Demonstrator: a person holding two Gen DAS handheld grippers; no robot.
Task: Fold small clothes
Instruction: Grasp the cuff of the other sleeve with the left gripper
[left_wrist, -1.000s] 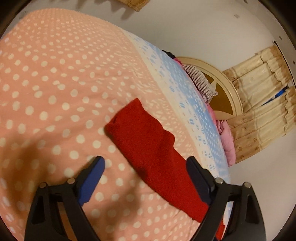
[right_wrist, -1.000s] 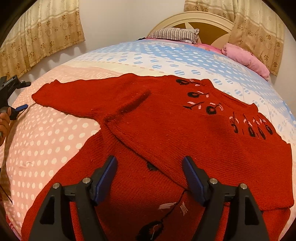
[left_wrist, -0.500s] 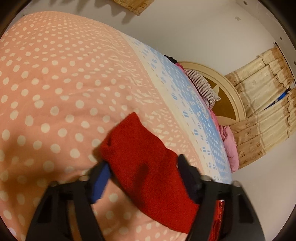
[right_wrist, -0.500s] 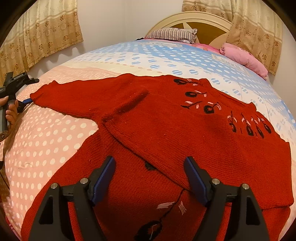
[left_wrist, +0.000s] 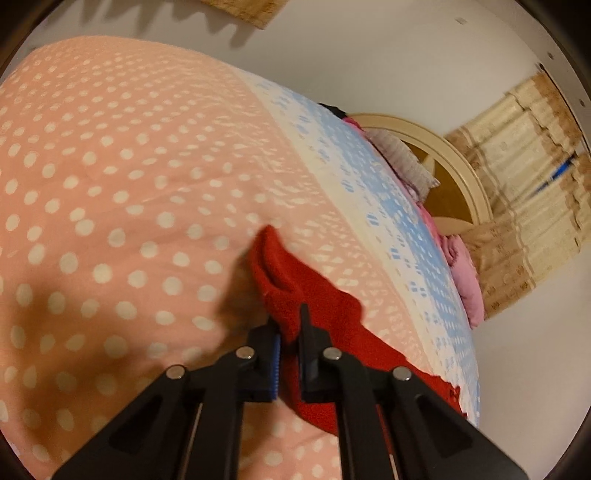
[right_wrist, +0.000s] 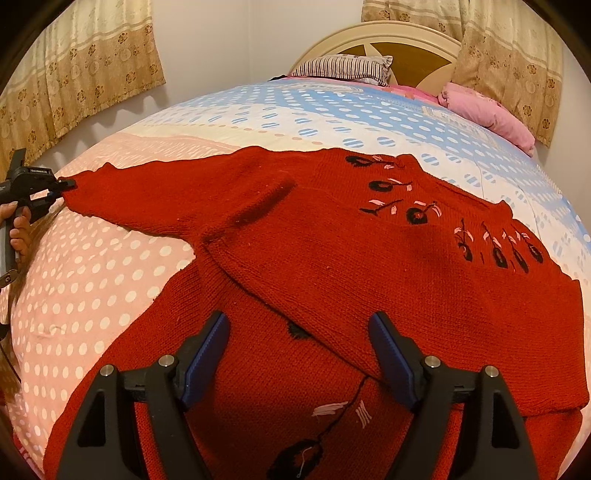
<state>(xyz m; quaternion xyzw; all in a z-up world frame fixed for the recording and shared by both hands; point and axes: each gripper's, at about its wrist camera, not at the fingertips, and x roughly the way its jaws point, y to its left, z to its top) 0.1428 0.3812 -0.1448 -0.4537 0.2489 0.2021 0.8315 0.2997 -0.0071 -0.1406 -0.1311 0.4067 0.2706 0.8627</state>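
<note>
A red knitted sweater (right_wrist: 332, 251) with black and pink embroidery lies on the bed, its upper part folded down over the lower part. One sleeve (right_wrist: 155, 199) stretches out to the left. My left gripper (left_wrist: 290, 334) is shut on the cuff end of that sleeve (left_wrist: 284, 280), which bunches up between the pads. The left gripper also shows at the far left of the right wrist view (right_wrist: 55, 184). My right gripper (right_wrist: 299, 343) is open and empty, low over the sweater's front part.
The bed cover (left_wrist: 110, 166) is pink with white dots, turning blue and white (right_wrist: 295, 110) toward the headboard (right_wrist: 402, 51). A striped pillow (right_wrist: 347, 66) and a pink bundle (right_wrist: 484, 110) lie at the head. Curtains (right_wrist: 74, 74) hang on both sides.
My left gripper has moved onto the sleeve end and shut on it; the cuff now bunches between the pads. My right gripper has stayed open over the sweater.
</note>
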